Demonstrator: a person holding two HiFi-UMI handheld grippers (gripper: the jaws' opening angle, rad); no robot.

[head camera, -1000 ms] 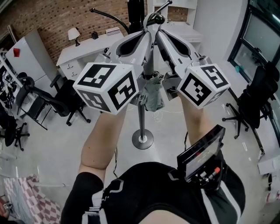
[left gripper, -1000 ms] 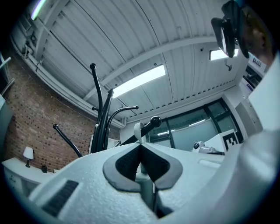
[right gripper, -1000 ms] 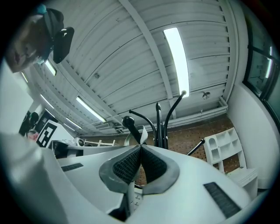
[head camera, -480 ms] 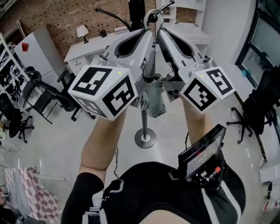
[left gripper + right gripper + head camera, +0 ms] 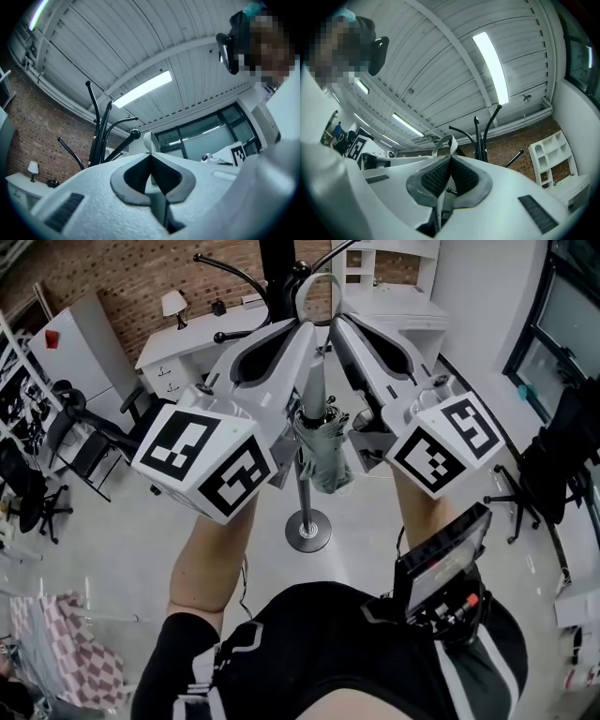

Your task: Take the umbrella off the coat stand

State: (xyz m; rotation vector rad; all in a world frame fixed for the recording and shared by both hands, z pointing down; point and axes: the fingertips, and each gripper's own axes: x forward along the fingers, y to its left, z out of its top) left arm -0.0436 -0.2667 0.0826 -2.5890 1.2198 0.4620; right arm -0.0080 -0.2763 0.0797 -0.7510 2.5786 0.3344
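A folded grey-green umbrella (image 5: 323, 451) hangs by its pale strap loop (image 5: 317, 277) beside the pole of the black-hooked coat stand (image 5: 314, 385). Both grippers are raised and meet at the top of the stand. My left gripper (image 5: 311, 324) is shut on one side of the strap (image 5: 151, 140). My right gripper (image 5: 336, 324) is shut on the other side of the loop (image 5: 443, 143). The stand's curved hooks (image 5: 96, 126) rise just behind the jaws and show too in the right gripper view (image 5: 480, 136). Whether the loop still touches a hook is hidden.
The stand's round base (image 5: 307, 531) sits on the pale floor in front of the person. A white desk (image 5: 202, 334) with a lamp stands by the brick wall. Office chairs (image 5: 89, 442) are at left and at right (image 5: 544, 460). A checked cloth (image 5: 66, 657) lies low left.
Both grippers stay shut on the strap and have lifted slightly, the left marker cube swinging down and left. The loop now sits higher against the stand's top hooks.
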